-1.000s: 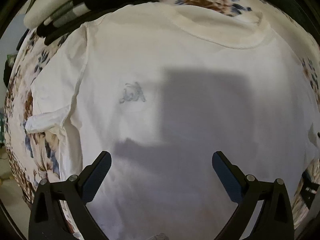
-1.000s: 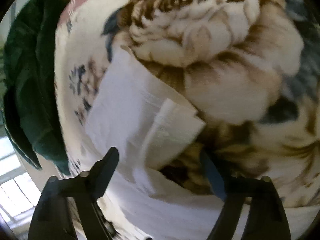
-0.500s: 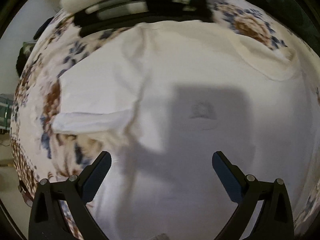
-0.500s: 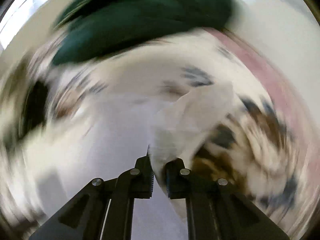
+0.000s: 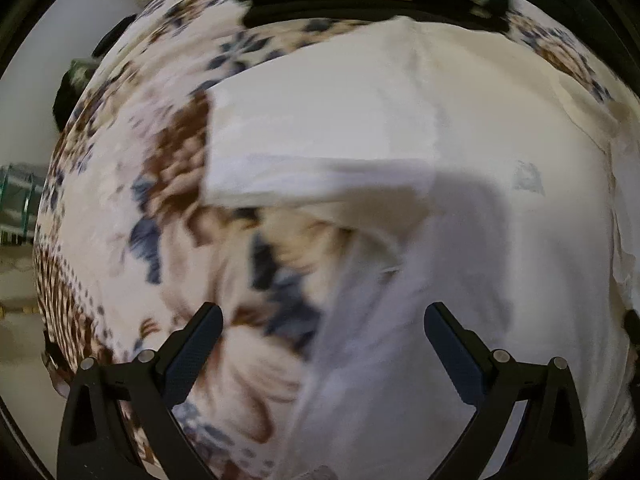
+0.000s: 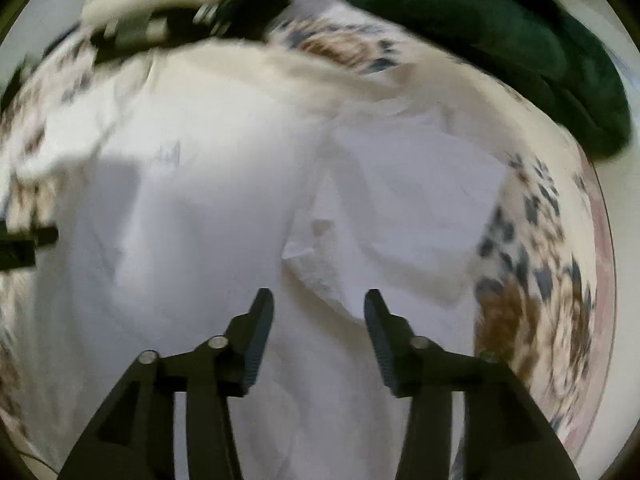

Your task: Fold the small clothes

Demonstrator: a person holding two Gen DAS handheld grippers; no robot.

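From the left wrist we see the left gripper (image 5: 322, 334) with jaws spread wide and empty. The white T-shirt (image 5: 500, 184) lies ahead and right of them on the floral blanket (image 5: 132, 208); its small grey chest print (image 5: 527, 178) is too blurred to read, and its side edge runs between the jaws.

From the right wrist, the right gripper (image 6: 319, 312) is parted, holding nothing, over the shirt; a folded sleeve (image 6: 404, 208) lies just ahead, with blanket to the right.
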